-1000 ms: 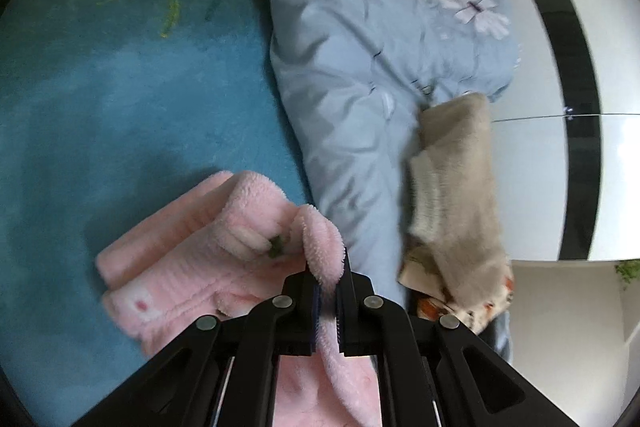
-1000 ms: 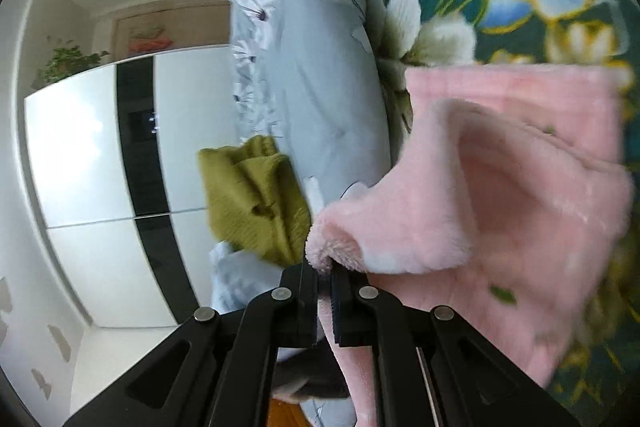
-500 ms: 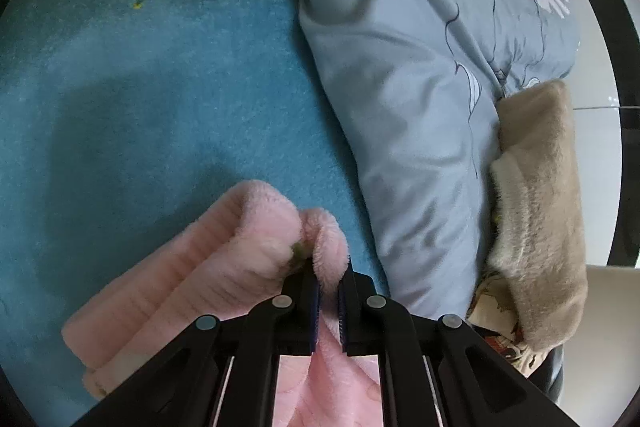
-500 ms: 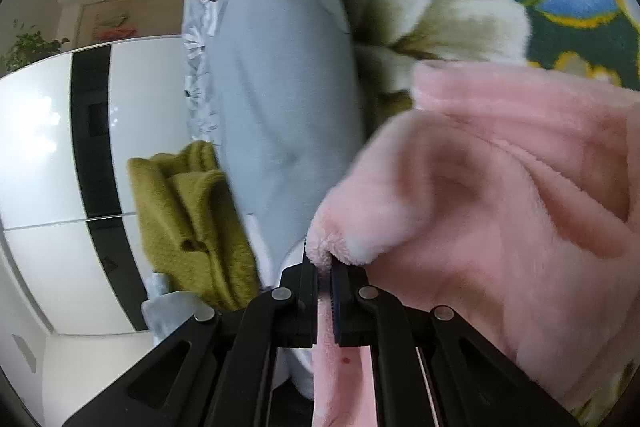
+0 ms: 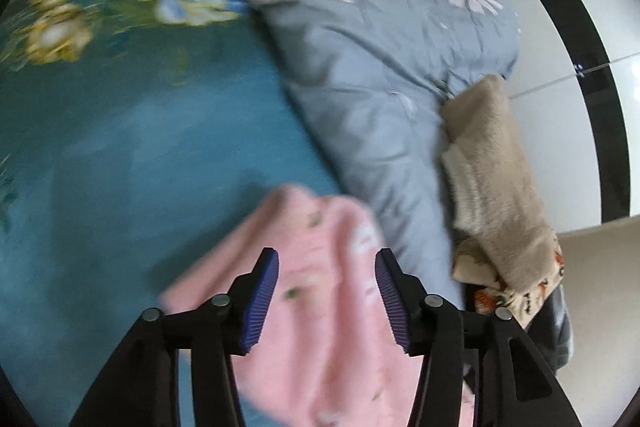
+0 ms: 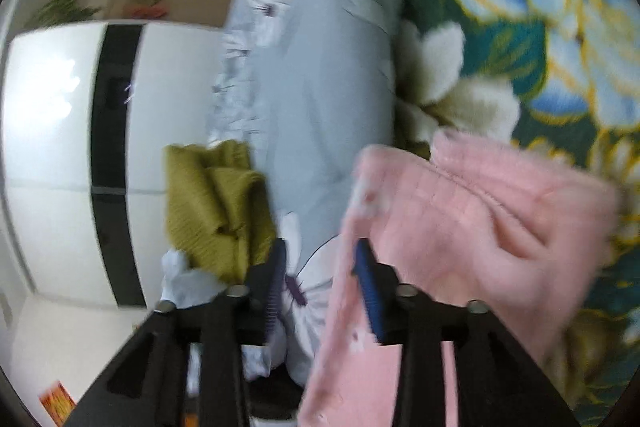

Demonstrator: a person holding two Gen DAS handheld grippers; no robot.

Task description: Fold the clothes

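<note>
A fluffy pink garment (image 5: 320,299) lies folded on the teal floral bedspread (image 5: 120,131). My left gripper (image 5: 326,287) hovers open just above it, nothing between its blue pads (image 5: 260,299). In the right wrist view the same pink garment (image 6: 480,219) lies on the flowered spread (image 6: 520,27). My right gripper (image 6: 320,287) is open at the garment's left edge, free of the cloth. Both views are blurred by motion.
A grey-blue flowered quilt (image 5: 380,67) lies bunched beside the garment. A beige fleece piece (image 5: 496,187) rests on it at the bed's edge, and an olive knit garment (image 6: 216,203) shows in the right wrist view. White and black wardrobe doors (image 6: 60,147) stand beyond the bed.
Both grippers were shut on folds of the pink garment; they have let go and now stand open. The garment has dropped flat onto the bedspread.
</note>
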